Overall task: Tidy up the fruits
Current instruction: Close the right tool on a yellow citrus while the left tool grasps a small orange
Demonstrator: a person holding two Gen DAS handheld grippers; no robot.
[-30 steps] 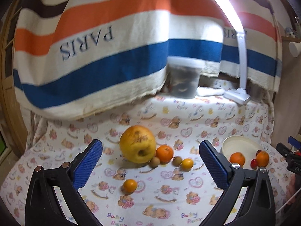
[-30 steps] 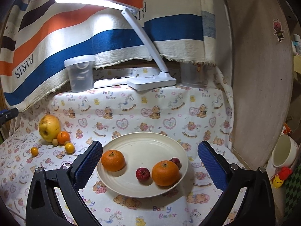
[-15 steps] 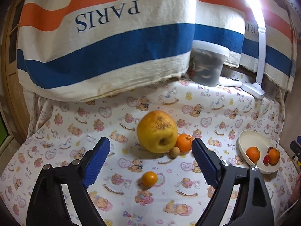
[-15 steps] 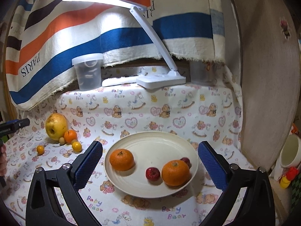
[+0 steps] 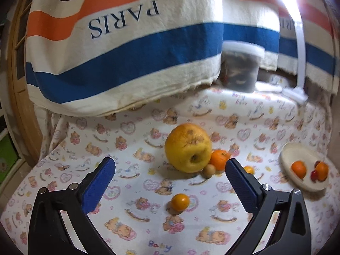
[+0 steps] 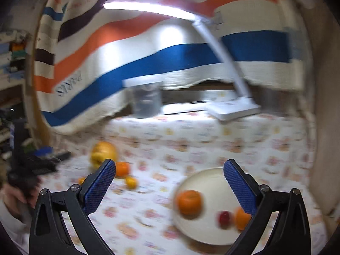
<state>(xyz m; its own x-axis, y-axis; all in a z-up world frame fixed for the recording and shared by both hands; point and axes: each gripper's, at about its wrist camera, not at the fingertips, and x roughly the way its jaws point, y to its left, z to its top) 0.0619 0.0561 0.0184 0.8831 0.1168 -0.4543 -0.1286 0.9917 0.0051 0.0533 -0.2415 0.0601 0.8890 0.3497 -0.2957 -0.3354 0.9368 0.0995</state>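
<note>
Swinging leftward since half a second ago, the right gripper (image 6: 169, 175) is now framing the plate (image 6: 204, 178) at its right finger rather than between both, and its whole view is smearing with motion blur. Meanwhile the left gripper (image 5: 170, 175) is sitting a little closer to the fruit pile than before.

Both pairs of blue-padded fingers are standing wide apart, gripping nothing.

Between the left fingers, slightly toward the near side, a small orange citrus (image 5: 180, 201) is lying alone on the bear-print cloth of the table (image 5: 136, 191). Just beyond the fingertips, right of centre, the big yellow pomelo (image 5: 188, 147) is resting with its dimpled end turned toward the camera and slightly downward, so its axis is running roughly toward the fingers. Touching its right side are a mandarin (image 5: 220, 159) and a small brown fruit (image 5: 208, 170); another small yellow-orange fruit (image 5: 248, 169) is peeking out just behind the right finger. Well off to the right, outside the fingers, the plate is carrying two oranges and a small red fruit.

In the right wrist view, one orange (image 6: 189, 201) is lying on the plate just inside the right finger, the red fruit (image 6: 224, 217) and another orange (image 6: 241, 217) sitting beside that finger's base. The pomelo is showing beyond the left fingertip, too blurred for detail.

At the back, a striped PARIS cloth (image 5: 127, 48), a lidded tub (image 5: 242, 68) and a white lamp (image 6: 231, 108) are standing.
</note>
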